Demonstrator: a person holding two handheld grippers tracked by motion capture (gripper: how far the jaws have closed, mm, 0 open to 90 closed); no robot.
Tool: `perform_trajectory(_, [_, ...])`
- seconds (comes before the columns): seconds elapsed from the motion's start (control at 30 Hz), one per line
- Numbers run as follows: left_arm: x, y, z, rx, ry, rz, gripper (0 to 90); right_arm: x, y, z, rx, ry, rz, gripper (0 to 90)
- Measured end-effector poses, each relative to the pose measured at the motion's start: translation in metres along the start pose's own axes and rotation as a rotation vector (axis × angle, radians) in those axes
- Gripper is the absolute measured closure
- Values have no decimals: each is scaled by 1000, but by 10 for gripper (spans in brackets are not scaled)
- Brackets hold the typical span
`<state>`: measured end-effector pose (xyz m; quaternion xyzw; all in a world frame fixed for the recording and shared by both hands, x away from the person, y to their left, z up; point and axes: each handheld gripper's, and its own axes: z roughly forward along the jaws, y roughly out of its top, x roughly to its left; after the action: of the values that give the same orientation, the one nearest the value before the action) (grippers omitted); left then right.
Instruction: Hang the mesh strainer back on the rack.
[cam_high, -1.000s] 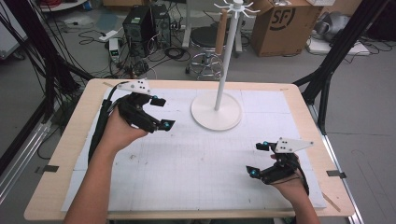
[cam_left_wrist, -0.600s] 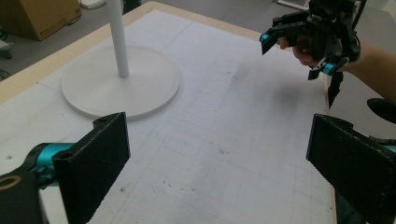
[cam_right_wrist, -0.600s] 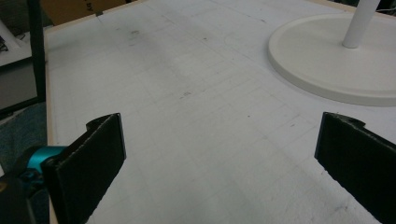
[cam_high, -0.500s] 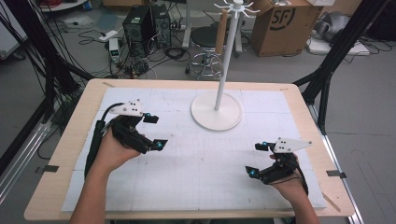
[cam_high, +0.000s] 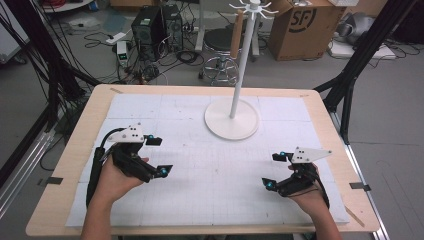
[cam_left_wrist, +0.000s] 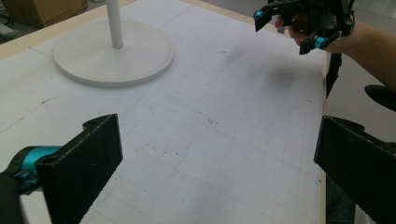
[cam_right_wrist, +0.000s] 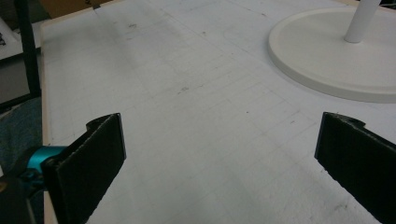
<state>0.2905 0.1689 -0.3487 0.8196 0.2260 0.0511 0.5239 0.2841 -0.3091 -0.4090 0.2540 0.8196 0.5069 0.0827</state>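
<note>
Left gripper (cam_high: 156, 156) drawn nearer, both jaws wide, empty

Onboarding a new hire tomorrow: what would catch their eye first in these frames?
Probably the white stand: a tall pole on a round base, toward the far side of the white gridded mat, with hook arms at its top. Next, the two hand-held grippers near the front edge, left gripper and right gripper, both with jaws wide open and nothing between them.
</note>
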Motion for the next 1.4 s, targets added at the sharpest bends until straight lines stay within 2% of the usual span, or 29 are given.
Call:
perform_trajectory(0.13, [-5, -6, 2, 22, 12, 7, 17, 0, 0, 0, -1, 0, -1, 7])
perform_trajectory(0.27, [-5, -10, 6, 59, 57, 19, 16, 1, 0, 0, -2, 4, -5, 8])
perform_trajectory(0.6, [-1, -14, 11, 54, 51, 17, 17, 0, -2, -2, 8, 4, -1, 7])
perform_trajectory(0.83, [1, -19, 16, 54, 32, 16, 17, -4, -4, -5, 13, -10, 25, 7])
perform_trajectory(1.03, [2, -24, 15, 63, 39, 12, 17, -3, -3, -3, 19, -13, 21, 7])
perform_trajectory(1.2, [3, -24, 12, 48, 43, 5, 17, -3, -3, -1, 22, -6, 18, 7])
perform_trajectory(1.4, [3, -26, 14, 67, 49, 4, 17, -4, -2, 0, 21, -5, 14, 7])
